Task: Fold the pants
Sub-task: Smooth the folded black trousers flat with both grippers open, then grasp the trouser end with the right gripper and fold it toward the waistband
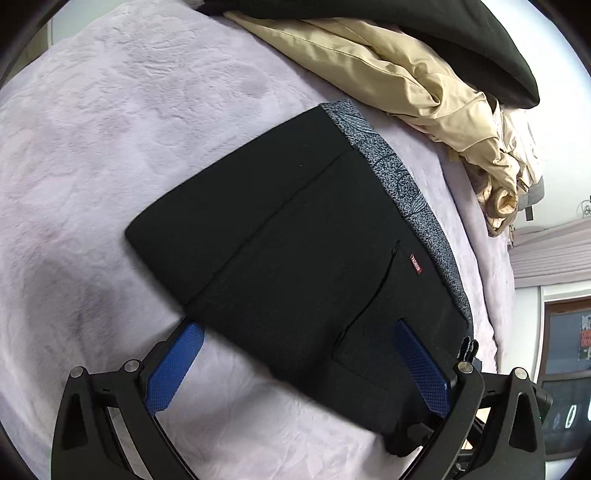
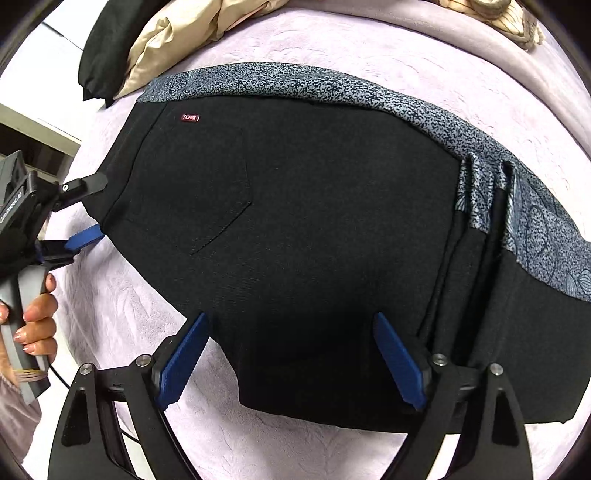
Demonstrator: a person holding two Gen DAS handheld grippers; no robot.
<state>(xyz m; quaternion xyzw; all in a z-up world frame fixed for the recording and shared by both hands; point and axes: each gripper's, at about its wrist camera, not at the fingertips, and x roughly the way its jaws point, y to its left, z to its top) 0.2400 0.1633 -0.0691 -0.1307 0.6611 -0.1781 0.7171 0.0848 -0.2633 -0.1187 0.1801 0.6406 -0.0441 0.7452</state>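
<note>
Black pants (image 1: 295, 243) with a speckled grey-blue waistband (image 1: 402, 184) lie folded into a compact rectangle on the lilac bed cover (image 1: 110, 147). They fill the right wrist view (image 2: 314, 229), with a back pocket and a small red label (image 2: 191, 117). My left gripper (image 1: 295, 354) is open, its blue fingers straddling the near corner of the pants. It also shows in the right wrist view (image 2: 94, 206) at the pants' left edge. My right gripper (image 2: 291, 354) is open, with its jaws wide apart over the near folded edge.
A crumpled beige garment (image 1: 424, 85) and a black garment (image 1: 461, 33) are piled at the far side of the bed. A window and a wall show at the right in the left wrist view. A hand (image 2: 35, 321) holds the left gripper's handle.
</note>
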